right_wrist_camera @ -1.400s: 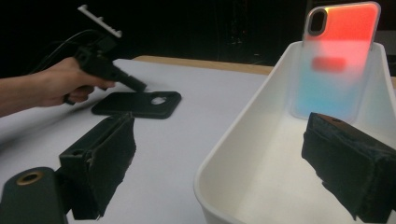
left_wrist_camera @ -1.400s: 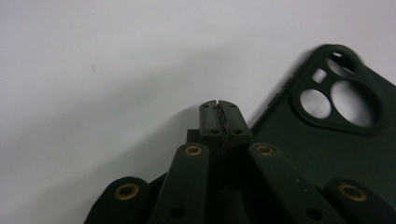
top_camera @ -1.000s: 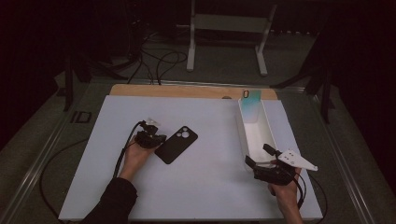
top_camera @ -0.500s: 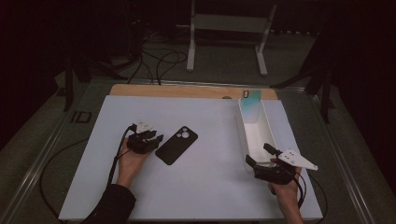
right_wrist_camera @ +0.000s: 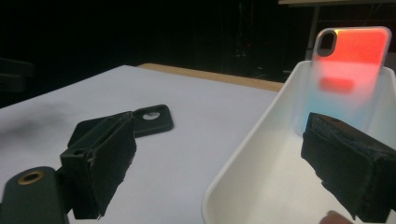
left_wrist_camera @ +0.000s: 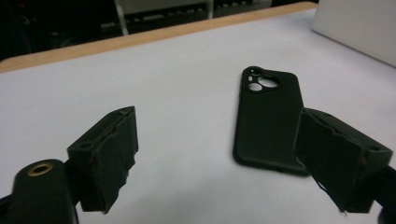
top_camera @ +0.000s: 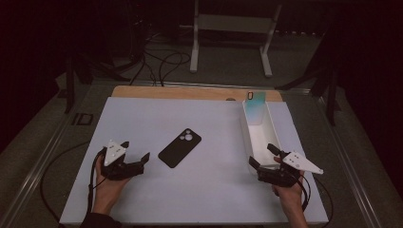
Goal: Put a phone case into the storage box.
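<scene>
Left tool (top_camera: 134, 156) has pulled back from the black phone case (top_camera: 180, 147) w/ jaws spread, nothing in them; case lies flat mid-surface (top_camera: 214, 190), apart from both tools, so it looks released & free for regrasp. Right tool (top_camera: 266, 156) also spread, empty, at near end of white tray (top_camera: 275, 135) holding a translucent case (top_camera: 255, 107). Plenty open room around; surface edges well off
</scene>
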